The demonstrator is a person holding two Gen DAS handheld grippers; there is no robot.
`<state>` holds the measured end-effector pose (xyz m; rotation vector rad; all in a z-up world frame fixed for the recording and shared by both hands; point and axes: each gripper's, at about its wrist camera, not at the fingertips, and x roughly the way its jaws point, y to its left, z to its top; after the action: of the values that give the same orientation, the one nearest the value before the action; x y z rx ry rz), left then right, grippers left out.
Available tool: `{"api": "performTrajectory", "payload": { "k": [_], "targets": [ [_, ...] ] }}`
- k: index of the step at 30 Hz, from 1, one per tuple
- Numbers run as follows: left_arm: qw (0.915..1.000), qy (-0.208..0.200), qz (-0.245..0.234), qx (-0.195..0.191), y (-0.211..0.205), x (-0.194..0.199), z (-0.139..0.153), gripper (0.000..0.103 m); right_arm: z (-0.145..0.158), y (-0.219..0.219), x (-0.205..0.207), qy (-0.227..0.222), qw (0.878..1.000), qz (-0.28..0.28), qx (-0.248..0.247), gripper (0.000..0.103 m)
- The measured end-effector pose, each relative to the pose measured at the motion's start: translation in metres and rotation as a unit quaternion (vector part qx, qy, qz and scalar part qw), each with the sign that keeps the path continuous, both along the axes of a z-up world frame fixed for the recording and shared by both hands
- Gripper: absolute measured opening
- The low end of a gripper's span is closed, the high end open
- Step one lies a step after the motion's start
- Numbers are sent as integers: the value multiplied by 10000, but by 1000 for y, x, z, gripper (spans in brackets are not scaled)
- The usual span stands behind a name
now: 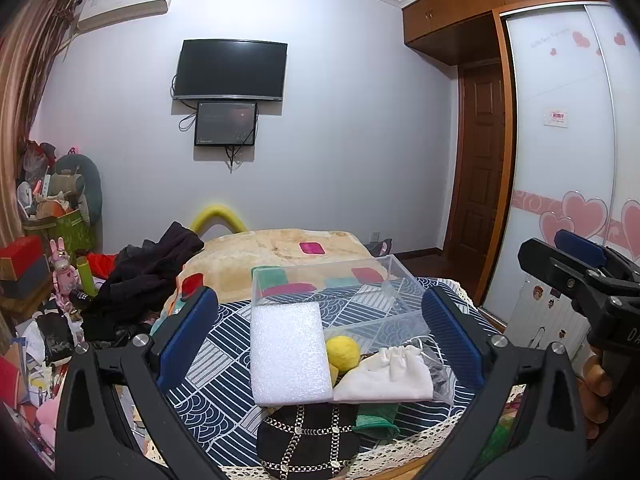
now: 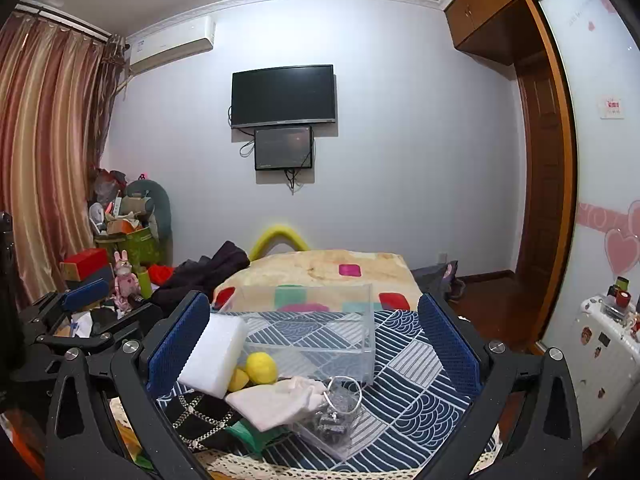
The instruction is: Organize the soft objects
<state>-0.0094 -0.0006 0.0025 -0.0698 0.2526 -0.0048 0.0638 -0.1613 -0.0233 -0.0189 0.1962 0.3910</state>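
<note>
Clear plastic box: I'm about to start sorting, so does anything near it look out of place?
Nothing spilled or damaged. The clear plastic box holds nothing; white foam block, yellow felt ball and white drawstring pouch lie heaped beside it.

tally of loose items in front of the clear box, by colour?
White: 2, foam block and cloth pouch
Yellow: 2, ball and smaller piece
Black: 1, chain-pattern piece
Green: 1, cloth
Clear: 1, bag of dark bits
Total: 7
</note>
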Motion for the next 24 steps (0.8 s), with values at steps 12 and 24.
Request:
{"api": "performTrajectory", "payload": {
  "k": [12, 24],
  "targets": [
    [10000, -9, -3, -18, 1, 0, 3, 103, 1, 2, -1, -32, 10000, 26, 1, 103],
    [10000, -16, -18, -31, 0, 0, 2, 103, 0, 3, -3, -45, 10000, 39, -4, 103]
  ]
}}
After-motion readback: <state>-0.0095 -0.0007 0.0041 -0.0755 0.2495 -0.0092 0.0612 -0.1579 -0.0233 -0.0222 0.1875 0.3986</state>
